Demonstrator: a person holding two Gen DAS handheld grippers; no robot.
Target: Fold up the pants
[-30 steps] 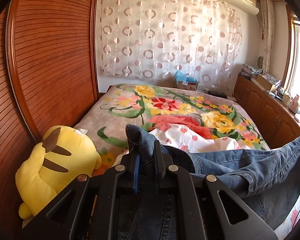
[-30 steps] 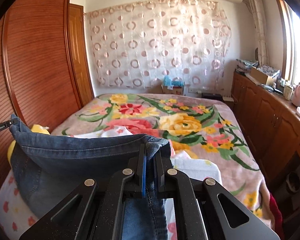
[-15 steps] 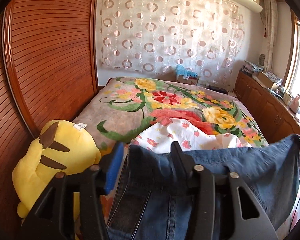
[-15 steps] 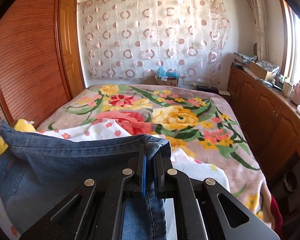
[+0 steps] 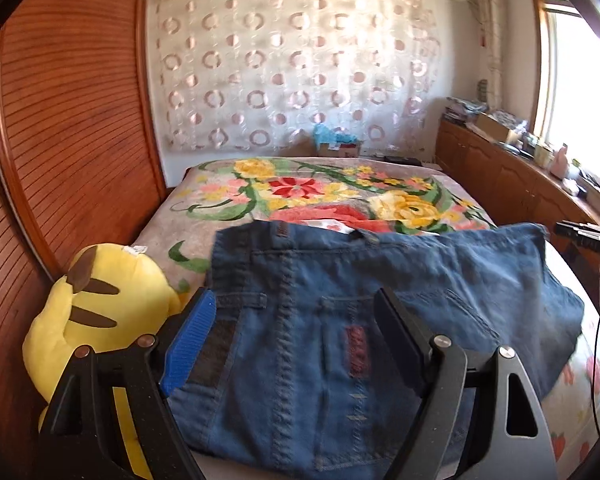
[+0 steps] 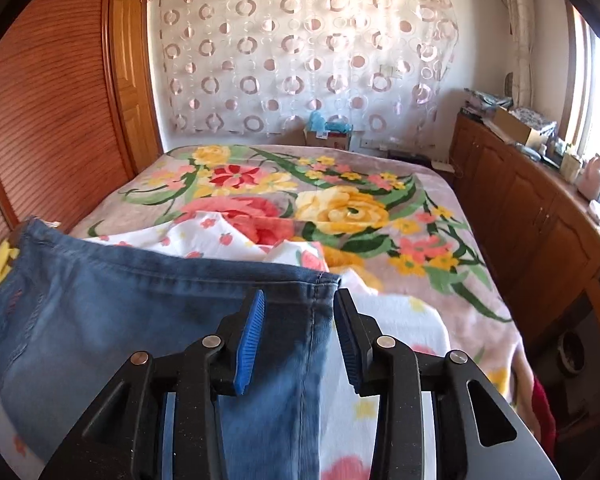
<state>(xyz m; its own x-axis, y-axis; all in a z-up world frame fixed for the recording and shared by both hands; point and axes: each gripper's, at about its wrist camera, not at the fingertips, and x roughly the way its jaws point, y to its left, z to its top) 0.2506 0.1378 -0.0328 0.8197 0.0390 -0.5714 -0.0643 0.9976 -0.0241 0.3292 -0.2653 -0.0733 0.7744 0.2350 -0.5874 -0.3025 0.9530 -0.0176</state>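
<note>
**On the bed: letting go of the fold cleanly**

Across the near end of the bed [image 6: 440, 208], lying on a white flowered sheet [image 6: 236, 236] atop the floral blanket: the pants [image 5: 340, 320], blue denim, folded over, back pockets up in the left wrist view.

Left tool [image 5: 296, 332] spread wide, jaws just opened, hovering over the waistband side with denim showing between the fingers but no pad pressing on it. Right tool [image 6: 298, 334] half spread, jaws likewise just opened, astride the hemmed corner without pinching it.

Advice for the release, as a judgement:
- Finish opening before pulling back, so no ribbed blue pad drags a layer along.
- Withdraw up and back along the fingers, not sideways.
- Check that the far edge sits square; slightly slanted toward the right, apparently.
- Mind the yellow plush toy [image 5: 96, 312] just beside the left edge.
- Smooth from centre outward before any further fold.
</note>
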